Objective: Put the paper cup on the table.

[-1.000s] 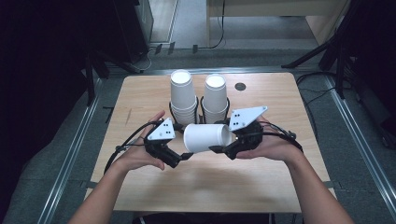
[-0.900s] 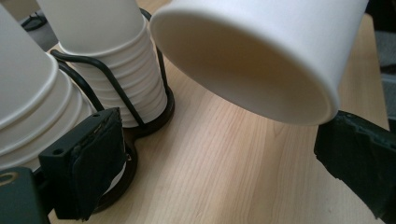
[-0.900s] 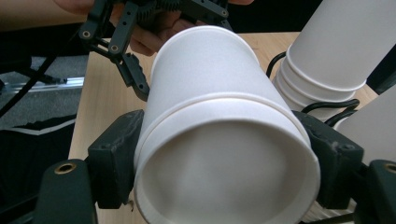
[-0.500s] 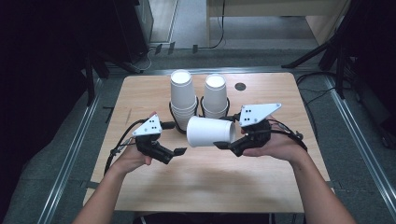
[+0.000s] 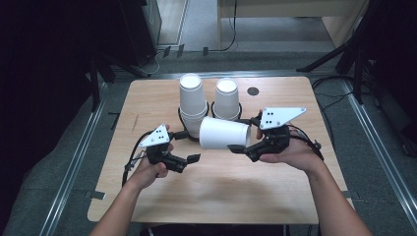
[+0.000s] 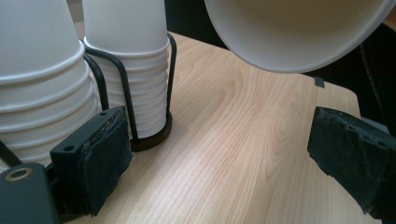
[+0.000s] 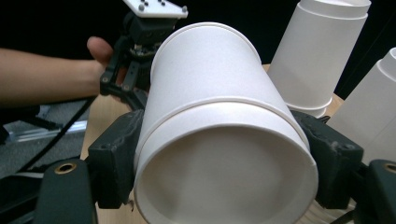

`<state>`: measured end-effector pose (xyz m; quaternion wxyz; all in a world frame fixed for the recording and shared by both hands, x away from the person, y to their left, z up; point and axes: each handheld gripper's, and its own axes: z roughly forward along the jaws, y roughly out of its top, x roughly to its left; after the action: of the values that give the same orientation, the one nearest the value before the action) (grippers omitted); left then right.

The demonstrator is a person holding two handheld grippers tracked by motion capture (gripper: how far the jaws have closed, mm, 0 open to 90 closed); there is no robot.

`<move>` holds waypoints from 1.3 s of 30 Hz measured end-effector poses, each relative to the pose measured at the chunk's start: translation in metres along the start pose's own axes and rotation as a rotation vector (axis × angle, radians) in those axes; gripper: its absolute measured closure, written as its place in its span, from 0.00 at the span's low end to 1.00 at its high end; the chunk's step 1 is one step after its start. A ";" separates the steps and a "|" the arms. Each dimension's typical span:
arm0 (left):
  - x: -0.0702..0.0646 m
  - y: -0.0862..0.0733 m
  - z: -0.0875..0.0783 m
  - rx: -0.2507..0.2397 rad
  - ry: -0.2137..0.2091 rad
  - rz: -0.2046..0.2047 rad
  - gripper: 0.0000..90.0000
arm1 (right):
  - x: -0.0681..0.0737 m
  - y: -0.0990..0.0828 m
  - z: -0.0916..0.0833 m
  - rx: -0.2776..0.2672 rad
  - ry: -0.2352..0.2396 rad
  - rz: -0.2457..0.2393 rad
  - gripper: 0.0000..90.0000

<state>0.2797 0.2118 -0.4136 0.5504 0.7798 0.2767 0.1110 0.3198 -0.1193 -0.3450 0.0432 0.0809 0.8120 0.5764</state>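
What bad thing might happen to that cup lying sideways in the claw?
The right gripper squeezes the white paper cup near its open rim, which is thin; too hard a squeeze may crush it. The cup looks like two nested ones, so the outer may slide off. It also hangs right beside the two cup stacks in their wire holders, so a swing might knock them. The left gripper is open, holding nothing, and would not catch it.

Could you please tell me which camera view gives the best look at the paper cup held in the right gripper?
The right gripper view: the paper cup lies on its side between the right gripper's pads. The high view shows it whole but small; the left gripper view catches just part of it.
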 end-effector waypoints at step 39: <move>-0.009 0.003 0.012 -0.150 -0.256 -0.049 0.07 | -0.004 -0.025 0.013 -0.203 0.165 0.107 0.26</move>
<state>0.2792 0.1963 -0.4142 0.6404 0.7374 0.2140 0.0176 0.3241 -0.1156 -0.3732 -0.0468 0.0718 0.7449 0.6617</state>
